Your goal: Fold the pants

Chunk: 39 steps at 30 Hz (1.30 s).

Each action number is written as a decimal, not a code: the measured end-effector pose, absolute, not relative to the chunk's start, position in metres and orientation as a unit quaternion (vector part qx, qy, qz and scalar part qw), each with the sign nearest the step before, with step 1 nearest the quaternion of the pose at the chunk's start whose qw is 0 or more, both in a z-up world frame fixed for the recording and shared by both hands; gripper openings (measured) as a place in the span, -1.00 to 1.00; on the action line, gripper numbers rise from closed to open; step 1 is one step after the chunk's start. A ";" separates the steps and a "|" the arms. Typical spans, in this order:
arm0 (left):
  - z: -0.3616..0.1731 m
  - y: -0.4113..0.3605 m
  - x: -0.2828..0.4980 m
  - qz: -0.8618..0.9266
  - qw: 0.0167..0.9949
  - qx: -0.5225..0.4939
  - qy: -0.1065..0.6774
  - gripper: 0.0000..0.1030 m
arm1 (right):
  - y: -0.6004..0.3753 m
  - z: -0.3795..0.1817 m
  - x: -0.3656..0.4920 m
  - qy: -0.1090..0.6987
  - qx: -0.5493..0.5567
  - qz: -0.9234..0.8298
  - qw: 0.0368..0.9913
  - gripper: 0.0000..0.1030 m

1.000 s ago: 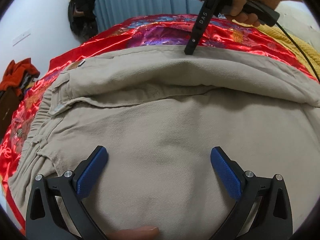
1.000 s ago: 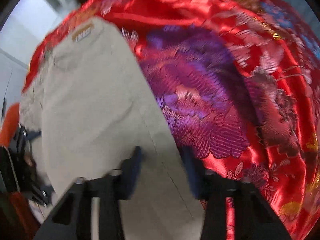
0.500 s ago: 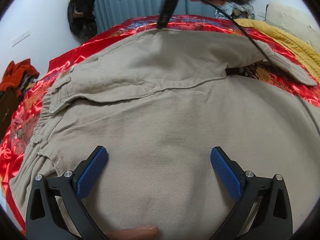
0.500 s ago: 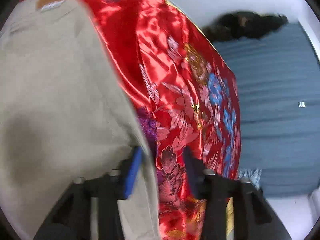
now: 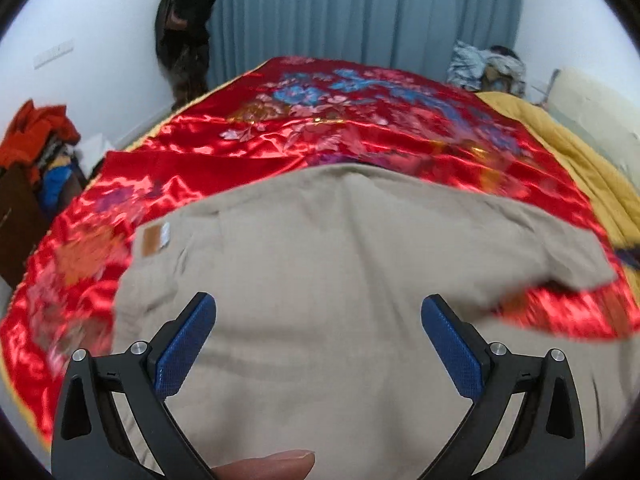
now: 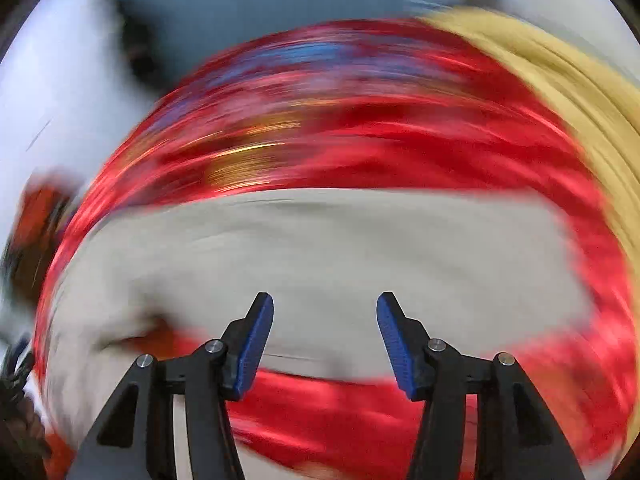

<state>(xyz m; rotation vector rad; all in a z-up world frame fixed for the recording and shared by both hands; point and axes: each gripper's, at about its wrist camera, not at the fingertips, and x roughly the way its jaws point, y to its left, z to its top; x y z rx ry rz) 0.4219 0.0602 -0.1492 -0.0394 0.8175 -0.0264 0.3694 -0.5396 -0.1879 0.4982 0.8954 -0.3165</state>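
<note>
step: we judge one fold laid on beige cotton pants (image 5: 320, 280) atop red satin bedspread (image 5: 320, 136) | left gripper (image 5: 318, 320) fingers wide, empty | right gripper (image 6: 325, 320) fingers parted, empty | next: regrip an end

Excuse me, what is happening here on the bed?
A person with a gripper in each hand is folding beige pants on a red satin bedspread. The left gripper is open above the cloth and holds nothing. The right gripper is open too, and its view is blurred from motion. The pants lie mostly flat, with a brown label showing.
</note>
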 end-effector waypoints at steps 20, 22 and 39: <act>-0.250 0.055 0.482 -0.102 0.862 0.059 0.494 0.99 | -0.679 -0.184 0.427 0.455 0.073 -0.268 0.846 -0.69; -0.249 0.056 0.480 -0.100 0.862 0.061 0.493 0.99 | -0.684 -0.194 0.419 0.471 0.083 -0.297 0.826 -0.31; -0.213 -0.076 0.313 -0.170 0.869 0.136 0.445 0.99 | -0.391 -0.216 0.195 0.476 0.164 0.055 0.862 0.20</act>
